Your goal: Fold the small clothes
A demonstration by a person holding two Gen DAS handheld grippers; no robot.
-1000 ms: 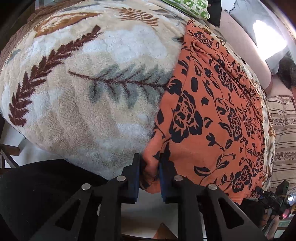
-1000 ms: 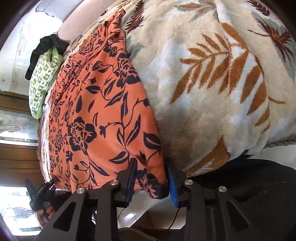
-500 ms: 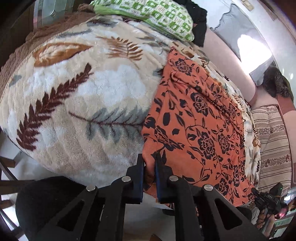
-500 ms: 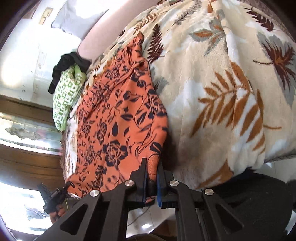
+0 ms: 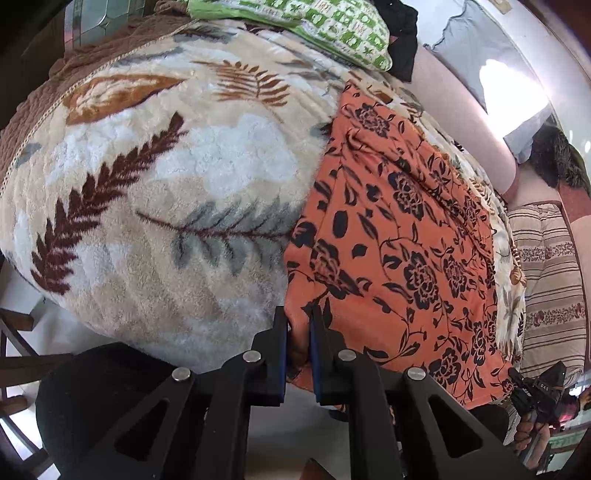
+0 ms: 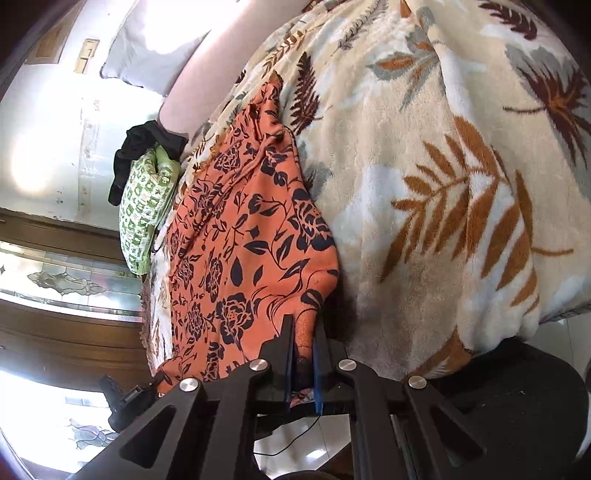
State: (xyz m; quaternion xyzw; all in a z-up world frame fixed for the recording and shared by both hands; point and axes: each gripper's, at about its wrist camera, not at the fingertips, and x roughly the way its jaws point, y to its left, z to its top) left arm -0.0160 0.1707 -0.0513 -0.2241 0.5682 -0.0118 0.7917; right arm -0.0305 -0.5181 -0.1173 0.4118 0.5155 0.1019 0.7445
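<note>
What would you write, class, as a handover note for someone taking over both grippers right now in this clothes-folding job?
Left gripper: shut on the near left corner of the orange floral garment.
Right gripper: shut on the near right corner of the same garment.
The garment lies spread on the leaf-print blanket, its near edge at the bed's edge. A green patterned cloth lies at the far end.
Done: both near corners gripped. Left: no fold made yet; probably carry the near edge to the far edge, then release.

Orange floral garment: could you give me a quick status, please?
Left gripper and right gripper shut on near corners. Orange floral garment spread on leaf-print blanket. Nothing lying on it.
</note>
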